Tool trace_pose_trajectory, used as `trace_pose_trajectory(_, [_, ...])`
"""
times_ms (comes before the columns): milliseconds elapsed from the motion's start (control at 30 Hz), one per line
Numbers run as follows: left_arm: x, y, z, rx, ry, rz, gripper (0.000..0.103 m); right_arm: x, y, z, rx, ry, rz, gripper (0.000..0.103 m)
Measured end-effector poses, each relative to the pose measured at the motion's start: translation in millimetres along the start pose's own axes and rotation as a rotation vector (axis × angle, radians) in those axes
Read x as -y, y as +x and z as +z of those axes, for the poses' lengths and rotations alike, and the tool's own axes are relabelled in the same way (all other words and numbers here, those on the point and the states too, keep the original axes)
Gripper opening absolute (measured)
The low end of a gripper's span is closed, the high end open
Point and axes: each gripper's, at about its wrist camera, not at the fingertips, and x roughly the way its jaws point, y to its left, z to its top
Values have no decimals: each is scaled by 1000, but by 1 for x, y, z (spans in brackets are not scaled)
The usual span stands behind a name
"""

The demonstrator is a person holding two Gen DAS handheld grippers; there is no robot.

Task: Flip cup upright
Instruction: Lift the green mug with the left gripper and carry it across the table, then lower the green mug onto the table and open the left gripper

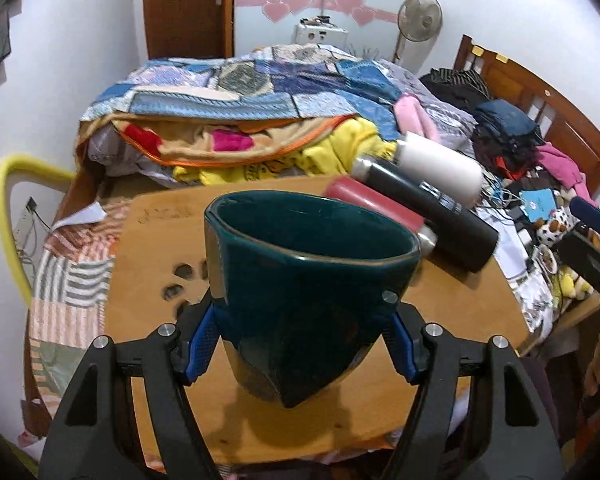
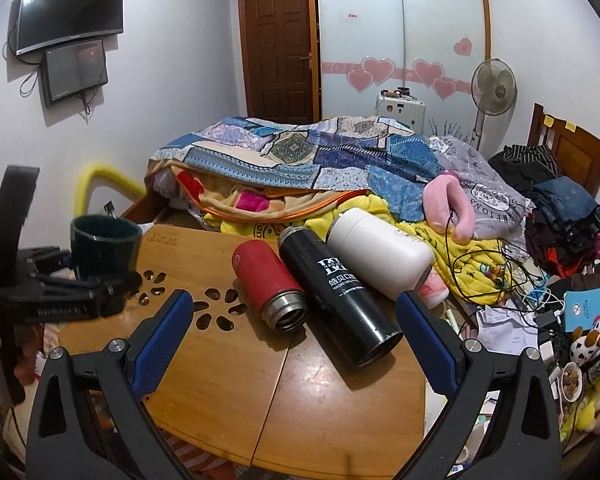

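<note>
Everywhere, clutter around wooden table [image 2: 320,392].

Cup [image 1: 312,300] is dark teal, glossy, inside and out, above the tan wood-grain table [image 1: 148,264]. Both grippers, left gripper [image 1: 300,344] and right gripper [image 2: 292,340], have black frames, silver bolts, blue textured pads [image 2: 162,344]. On the table: red flask [image 2: 266,280] with a bare steel neck, beside it a black flask [image 2: 336,296] with white lettering, then a white flask [image 2: 380,254]. Behind the table: quilt [image 2: 292,152] in blue, purple and beige patchwork, yellow blanket [image 2: 384,208] under it, pink plush [image 2: 452,204] at its right. Left of the table: yellow foam tube [image 1: 4,208], striped orange-grey-white patchwork cloth [image 1: 72,280]. Wardrobe door [image 2: 400,40] white, pink hearts.
</note>
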Motion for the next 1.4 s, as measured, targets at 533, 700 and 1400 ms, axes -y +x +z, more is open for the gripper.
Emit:
trace_pose_trajectory(533, [33, 68, -36, -196, -39, -83, 70, 17, 4, -17, -34, 30, -14, 101])
trace_pose_trajectory(700, [38, 75, -32, -202, -5, -68, 70, 18, 9, -19, -49, 39, -6, 101])
trace_pose_trajectory(1400, [32, 88, -37, -238, 17, -59, 70, 4, 18, -17, -91, 8, -6, 101])
